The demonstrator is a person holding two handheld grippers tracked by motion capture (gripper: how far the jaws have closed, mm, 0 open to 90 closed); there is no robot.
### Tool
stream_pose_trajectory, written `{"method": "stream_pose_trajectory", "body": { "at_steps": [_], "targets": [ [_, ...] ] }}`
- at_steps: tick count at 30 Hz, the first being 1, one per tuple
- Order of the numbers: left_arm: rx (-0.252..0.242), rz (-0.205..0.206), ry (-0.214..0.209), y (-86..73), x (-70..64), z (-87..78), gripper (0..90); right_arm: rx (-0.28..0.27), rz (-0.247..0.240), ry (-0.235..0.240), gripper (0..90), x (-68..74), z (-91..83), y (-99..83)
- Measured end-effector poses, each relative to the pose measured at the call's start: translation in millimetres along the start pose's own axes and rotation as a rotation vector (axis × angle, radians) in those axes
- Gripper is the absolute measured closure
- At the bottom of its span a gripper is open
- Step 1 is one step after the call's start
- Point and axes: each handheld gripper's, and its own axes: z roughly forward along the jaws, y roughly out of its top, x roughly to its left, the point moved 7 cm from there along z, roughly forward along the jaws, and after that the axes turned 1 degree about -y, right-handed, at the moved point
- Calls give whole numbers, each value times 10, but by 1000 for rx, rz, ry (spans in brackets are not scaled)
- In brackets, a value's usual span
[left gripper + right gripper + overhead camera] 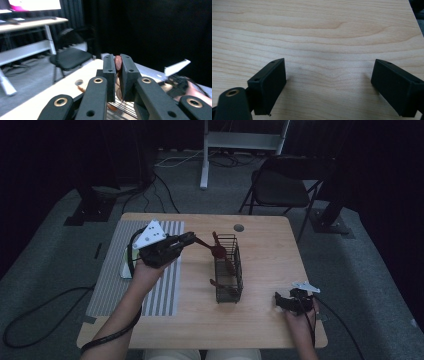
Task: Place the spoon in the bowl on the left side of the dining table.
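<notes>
A grey-and-white striped mat (117,285) lay on the pale wood table (270,320); the wire basket (229,270) was dark, the spoon (212,249) reddish-brown.

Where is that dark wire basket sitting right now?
In the high view, the wire basket stands near the middle of the wooden table, right of the striped mat and between the two grippers.

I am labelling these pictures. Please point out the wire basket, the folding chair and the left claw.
wire basket (237,270): high view, on its right side wall.
folding chair (280,187): high view, on its seat.
left claw (118,65): left gripper view, between its tips, which are shut on a reddish-brown utensil.
</notes>
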Motion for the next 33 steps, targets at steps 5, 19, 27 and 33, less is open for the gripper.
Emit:
{"method": "stream_pose_trajectory", "body": {
  "at_steps": [5,19,27,33],
  "targets": [
    [-10,-4,35,10,103,-142,841,0,0,0,120,0,0,0],
    [-30,-43,146,-103,431,-494,841,0,0,0,120,0,0,0],
    [-29,-71,191,-228,608,-670,841,0,1,0,119,1,0,0],
    [-21,-98,245,-370,772,-816,841,0,1,0,119,1,0,0]
  ]
}}
